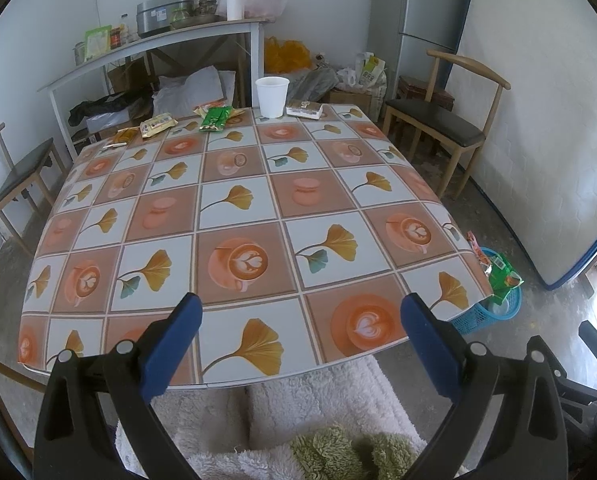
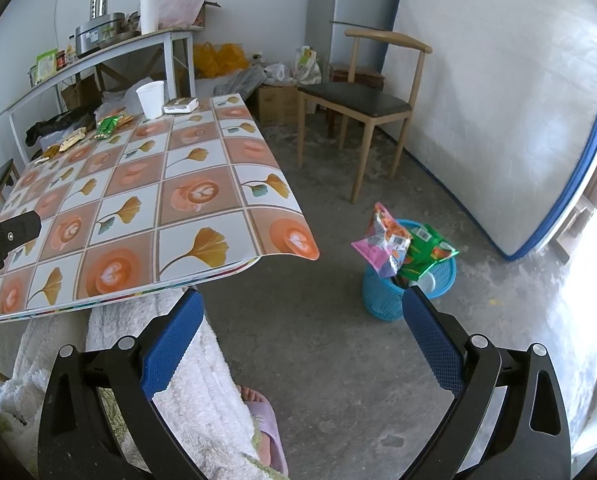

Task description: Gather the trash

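Note:
A blue mesh basket [image 2: 382,292] stands on the floor right of the table, with a pink snack bag [image 2: 382,246] and a green wrapper [image 2: 426,254] sticking out; it also shows in the left wrist view [image 1: 482,314]. On the table's far edge lie a green wrapper [image 1: 216,118], a yellow packet [image 1: 158,124], a small orange wrapper [image 1: 124,136], a white paper cup [image 1: 272,96] and a flat box [image 1: 304,110]. My left gripper [image 1: 300,320] is open and empty over the table's near edge. My right gripper [image 2: 302,320] is open and empty above the floor, left of the basket.
The table [image 1: 238,208] has a tiled ginkgo-and-coffee cloth. Wooden chairs stand at right [image 1: 442,120] and left [image 1: 18,172]. A cluttered shelf [image 1: 158,40] and bags line the back wall. A mattress [image 2: 498,120] leans at right. The person's lap and slippered foot [image 2: 264,420] are below.

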A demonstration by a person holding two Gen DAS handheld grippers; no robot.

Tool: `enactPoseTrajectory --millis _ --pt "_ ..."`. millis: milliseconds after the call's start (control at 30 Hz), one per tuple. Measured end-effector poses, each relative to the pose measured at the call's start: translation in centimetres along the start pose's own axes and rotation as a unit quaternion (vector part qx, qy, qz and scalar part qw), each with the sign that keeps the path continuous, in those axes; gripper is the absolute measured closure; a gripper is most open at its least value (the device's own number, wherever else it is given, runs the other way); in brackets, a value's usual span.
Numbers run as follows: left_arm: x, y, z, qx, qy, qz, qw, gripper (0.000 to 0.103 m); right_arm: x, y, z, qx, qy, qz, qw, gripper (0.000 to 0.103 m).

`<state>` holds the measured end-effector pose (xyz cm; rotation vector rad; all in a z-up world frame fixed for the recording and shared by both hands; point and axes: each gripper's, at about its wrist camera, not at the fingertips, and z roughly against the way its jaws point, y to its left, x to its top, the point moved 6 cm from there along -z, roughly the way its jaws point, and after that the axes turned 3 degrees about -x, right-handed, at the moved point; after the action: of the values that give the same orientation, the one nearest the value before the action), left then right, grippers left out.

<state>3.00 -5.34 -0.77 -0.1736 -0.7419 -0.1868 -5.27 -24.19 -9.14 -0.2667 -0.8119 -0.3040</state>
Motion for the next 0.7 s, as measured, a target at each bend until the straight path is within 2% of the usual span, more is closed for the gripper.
enactPoseTrajectory --millis 700 --pt "-0.1 0.35 0.04 0.0 0.002 0.003 1.0 0.006 -0.19 0.05 0.18 -0.001 -0.001 -0.002 1.0 0.008"
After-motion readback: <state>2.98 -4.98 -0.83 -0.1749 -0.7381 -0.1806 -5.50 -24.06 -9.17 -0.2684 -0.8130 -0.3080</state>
